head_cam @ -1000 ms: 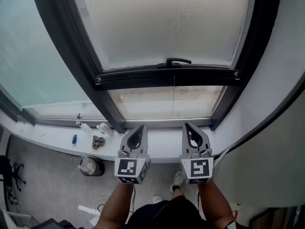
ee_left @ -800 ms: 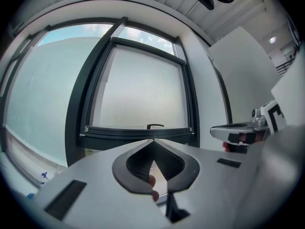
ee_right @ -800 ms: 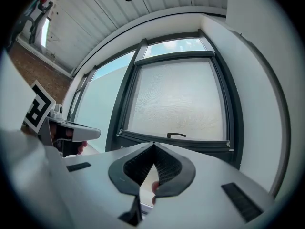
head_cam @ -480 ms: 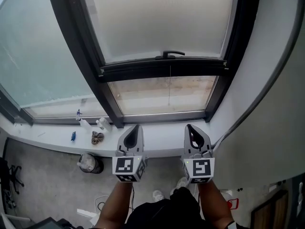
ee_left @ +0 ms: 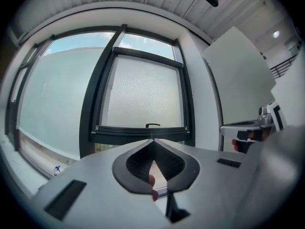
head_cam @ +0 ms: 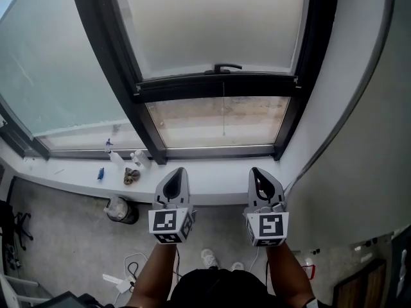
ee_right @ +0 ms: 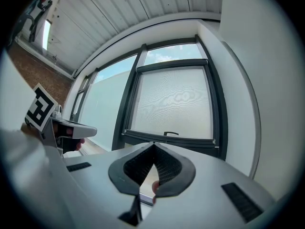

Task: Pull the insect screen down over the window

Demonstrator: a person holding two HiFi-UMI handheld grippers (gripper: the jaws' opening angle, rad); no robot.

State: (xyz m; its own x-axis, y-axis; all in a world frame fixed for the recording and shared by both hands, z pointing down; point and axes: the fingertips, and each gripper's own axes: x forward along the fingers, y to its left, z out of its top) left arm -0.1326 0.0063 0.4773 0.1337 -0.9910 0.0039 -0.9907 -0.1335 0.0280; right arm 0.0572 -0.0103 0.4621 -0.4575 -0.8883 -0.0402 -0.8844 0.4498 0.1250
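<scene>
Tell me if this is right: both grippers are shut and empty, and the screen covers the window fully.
No: in the head view the screen stops above the sill, leaving a strip uncovered. The left gripper and right gripper are shut and empty.

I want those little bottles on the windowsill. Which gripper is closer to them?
Left. In the head view, the left gripper is just right of the bottles. The right gripper is farther right, past the left one. Neither touches them.

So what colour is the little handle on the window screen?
Black. The small curved handle shows best in the head view.
</scene>
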